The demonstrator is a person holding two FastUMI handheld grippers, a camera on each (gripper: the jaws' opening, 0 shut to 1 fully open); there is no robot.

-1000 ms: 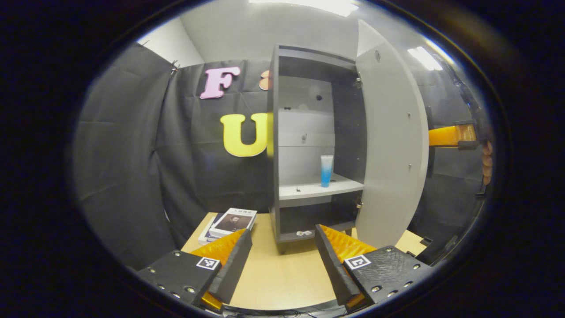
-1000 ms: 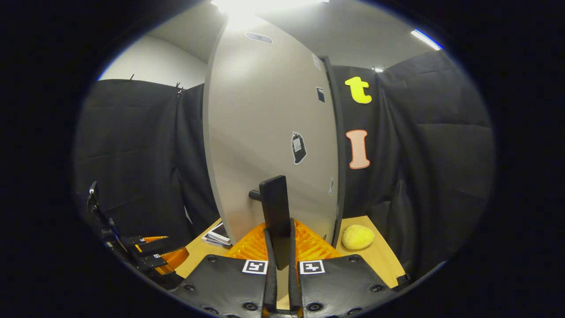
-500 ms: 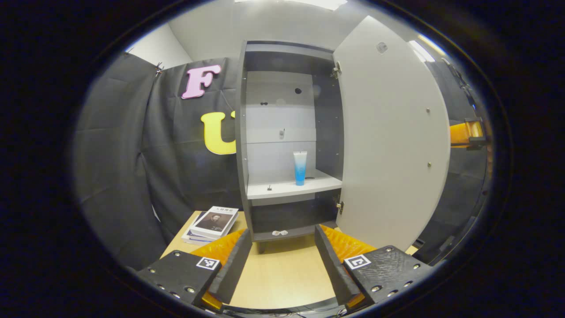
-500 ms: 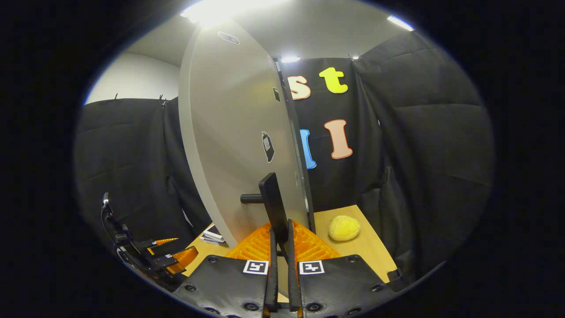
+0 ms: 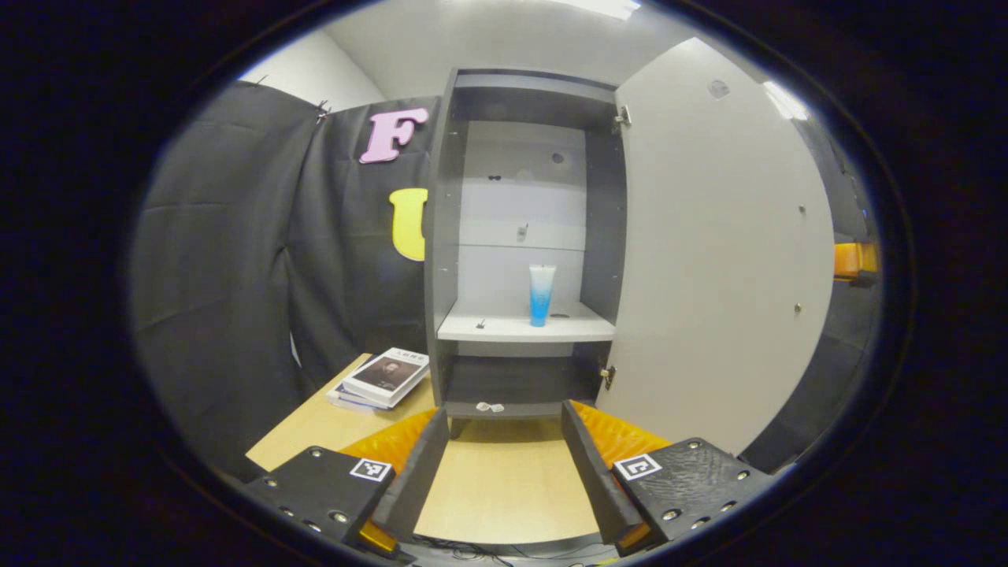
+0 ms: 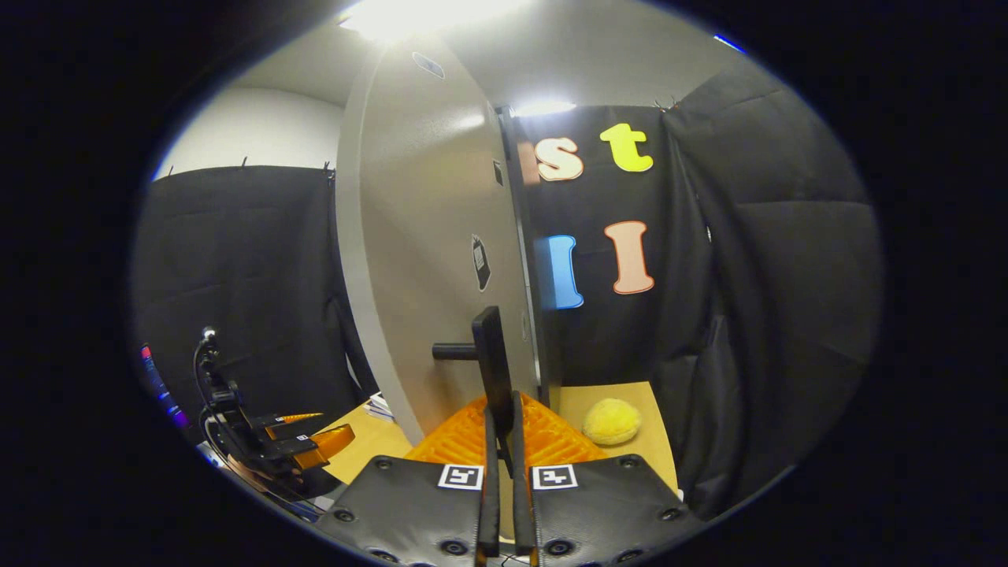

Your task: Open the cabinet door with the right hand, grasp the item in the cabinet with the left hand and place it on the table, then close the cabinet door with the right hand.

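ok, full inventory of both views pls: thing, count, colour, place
cabinet: 1, dark grey, at the table's back
cabinet door: 1, light grey, swung open
door handle: 1, black, on the door's outer face
tube: 1, blue and white, upright on cabinet shelf
books: small stack, left of cabinet
sponge: 1, yellow, on table beside cabinet
table: 1, light wood
left gripper: open, short of the cabinet
right gripper: shut on door handle

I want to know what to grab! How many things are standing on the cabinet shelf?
1: a blue tube stands upright on the middle shelf, toward its right side. Tiny dark specks lie on the shelf too, too small to identify.
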